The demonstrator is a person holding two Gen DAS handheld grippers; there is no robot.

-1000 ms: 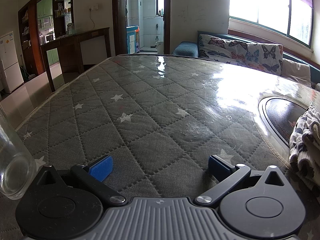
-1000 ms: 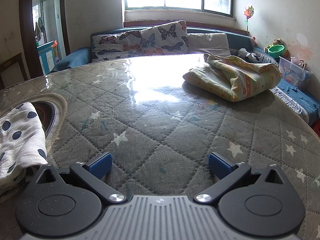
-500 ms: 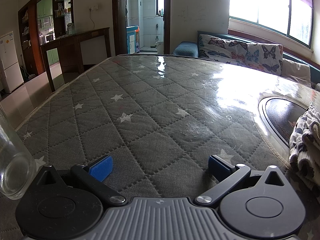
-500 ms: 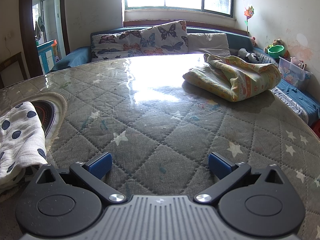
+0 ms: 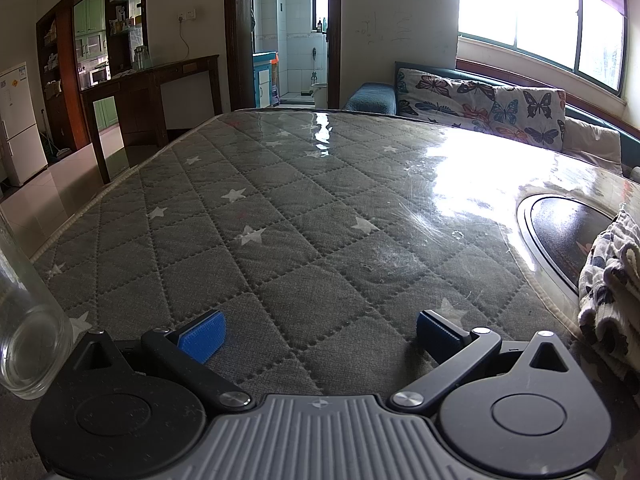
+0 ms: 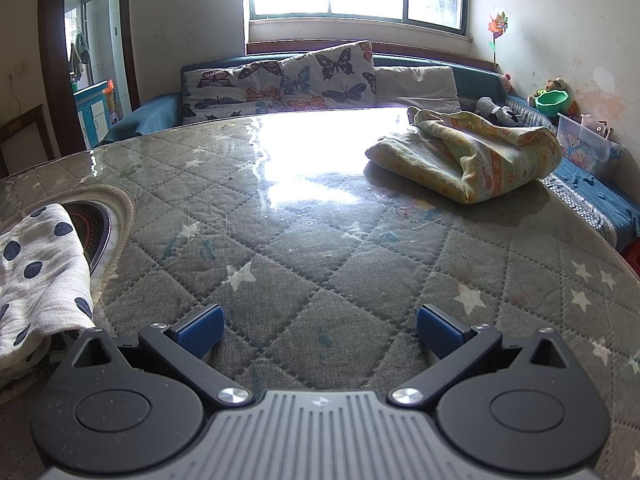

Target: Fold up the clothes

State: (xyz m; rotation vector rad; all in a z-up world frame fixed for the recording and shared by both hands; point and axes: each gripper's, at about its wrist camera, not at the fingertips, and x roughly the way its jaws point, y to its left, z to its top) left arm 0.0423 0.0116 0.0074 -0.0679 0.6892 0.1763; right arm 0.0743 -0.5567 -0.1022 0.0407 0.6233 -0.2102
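Observation:
A white garment with dark polka dots (image 6: 36,272) lies folded at the left edge of the right wrist view, partly over a round inset; it also shows at the right edge of the left wrist view (image 5: 612,280). A yellow patterned cloth (image 6: 468,160) lies bunched at the far right of the table. My left gripper (image 5: 318,336) is open and empty, low over the grey quilted table cover (image 5: 300,208). My right gripper (image 6: 318,330) is open and empty, to the right of the polka-dot garment.
A clear glass jar (image 5: 24,328) stands at the left edge beside the left gripper. A dark round inset (image 5: 560,232) sits in the table. A sofa with butterfly cushions (image 6: 288,76) runs behind the table. A plastic box and toys (image 6: 584,144) are at far right.

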